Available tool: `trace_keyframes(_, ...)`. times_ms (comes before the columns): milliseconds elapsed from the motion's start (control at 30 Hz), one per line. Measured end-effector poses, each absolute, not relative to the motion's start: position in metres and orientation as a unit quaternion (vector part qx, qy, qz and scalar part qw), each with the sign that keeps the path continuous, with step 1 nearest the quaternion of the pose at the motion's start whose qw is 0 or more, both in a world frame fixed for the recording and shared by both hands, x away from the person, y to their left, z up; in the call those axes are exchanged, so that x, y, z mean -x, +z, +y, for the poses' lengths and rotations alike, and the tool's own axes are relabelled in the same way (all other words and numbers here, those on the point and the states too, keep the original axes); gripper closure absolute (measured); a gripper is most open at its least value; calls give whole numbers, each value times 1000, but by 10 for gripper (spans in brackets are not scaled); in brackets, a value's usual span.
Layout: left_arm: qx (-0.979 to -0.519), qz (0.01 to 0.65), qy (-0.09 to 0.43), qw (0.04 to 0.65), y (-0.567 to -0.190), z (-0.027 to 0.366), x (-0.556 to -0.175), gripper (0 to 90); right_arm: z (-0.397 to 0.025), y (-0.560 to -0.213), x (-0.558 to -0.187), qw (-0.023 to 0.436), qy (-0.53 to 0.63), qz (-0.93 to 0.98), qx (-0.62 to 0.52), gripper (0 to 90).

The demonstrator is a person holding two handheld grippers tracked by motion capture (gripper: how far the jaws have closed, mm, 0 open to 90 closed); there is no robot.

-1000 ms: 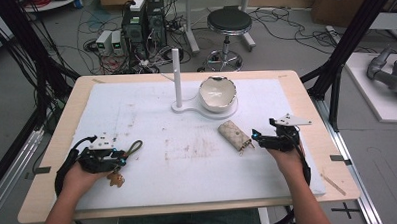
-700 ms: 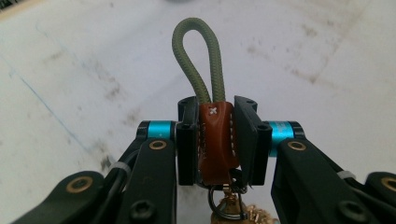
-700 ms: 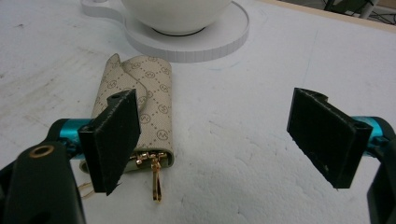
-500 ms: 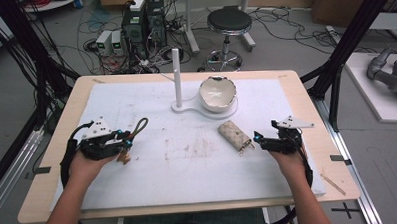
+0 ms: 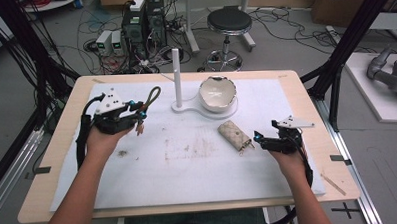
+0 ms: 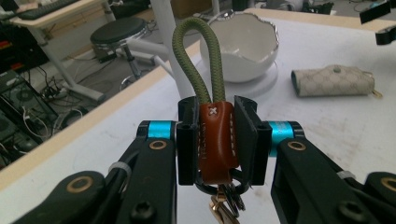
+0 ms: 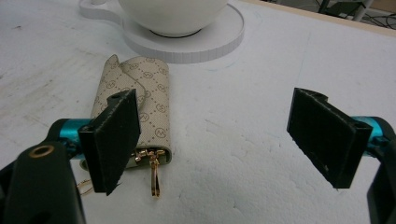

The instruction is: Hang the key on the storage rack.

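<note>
Meanwhile, the white bowl [image 5: 217, 94] on its stand [image 5: 186, 105] near the surface's [image 5: 189, 192] far edge shows nothing visible inside. Toward the left edge, the left hand-held gripper [image 6: 217, 135] clamps the brown leather tab of a keychain [image 6: 215, 135], its green cord loop upright, its rings partly cut off below. Near the right edge, the right hand-held gripper [image 7: 224, 135] gapes wide beside the beige key pouch [image 7: 140, 116], one jaw hiding the pouch's end.
</note>
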State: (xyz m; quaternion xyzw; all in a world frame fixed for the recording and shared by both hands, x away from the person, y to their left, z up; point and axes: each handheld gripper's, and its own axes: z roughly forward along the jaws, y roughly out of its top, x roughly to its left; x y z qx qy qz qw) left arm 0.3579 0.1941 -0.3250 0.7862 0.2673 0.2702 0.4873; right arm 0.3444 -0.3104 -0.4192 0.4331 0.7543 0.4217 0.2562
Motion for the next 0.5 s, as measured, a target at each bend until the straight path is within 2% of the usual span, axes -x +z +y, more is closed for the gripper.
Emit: trace_keyframes(500,-788,252,285,484,-293,158,-385,714,-310,-419,-345,253,422,755,-434,176)
